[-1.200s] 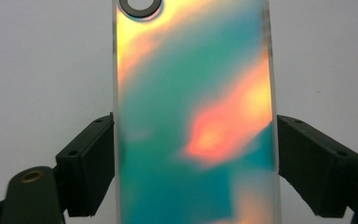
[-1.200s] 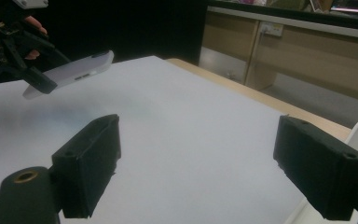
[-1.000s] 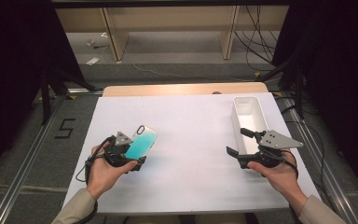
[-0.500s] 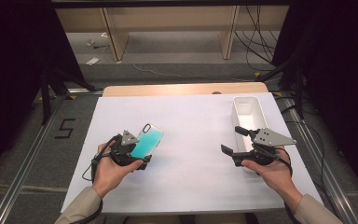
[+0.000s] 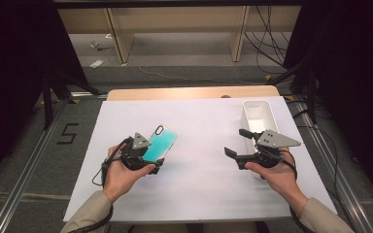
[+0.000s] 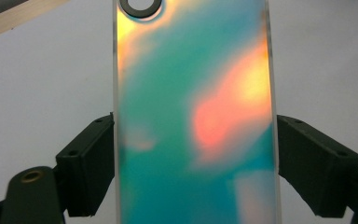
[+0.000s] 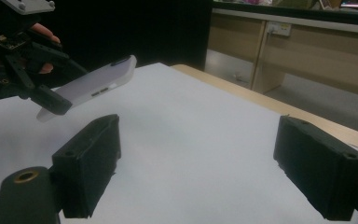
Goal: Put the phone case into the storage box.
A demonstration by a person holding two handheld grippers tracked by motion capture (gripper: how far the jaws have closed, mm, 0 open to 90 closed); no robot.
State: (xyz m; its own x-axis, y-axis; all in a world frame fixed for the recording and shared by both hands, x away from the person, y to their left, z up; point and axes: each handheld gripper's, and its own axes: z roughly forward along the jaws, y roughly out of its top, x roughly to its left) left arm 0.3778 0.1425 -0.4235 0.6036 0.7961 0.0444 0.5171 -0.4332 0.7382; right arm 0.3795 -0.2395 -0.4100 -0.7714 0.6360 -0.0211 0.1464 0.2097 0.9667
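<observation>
High view: my left gripper point(image 5: 151, 156) grips an iridescent teal phone case point(image 5: 159, 143) by its long edges, lifted off the white table sheet point(image 5: 199, 194), camera hole pointing away from me. Left gripper view has both pads point(image 6: 91, 170) pressing the case's sides. My right gripper point(image 5: 236, 143) hovers w/ jaws spread, nothing between, just beside a white bin point(image 5: 258, 112).
</observation>
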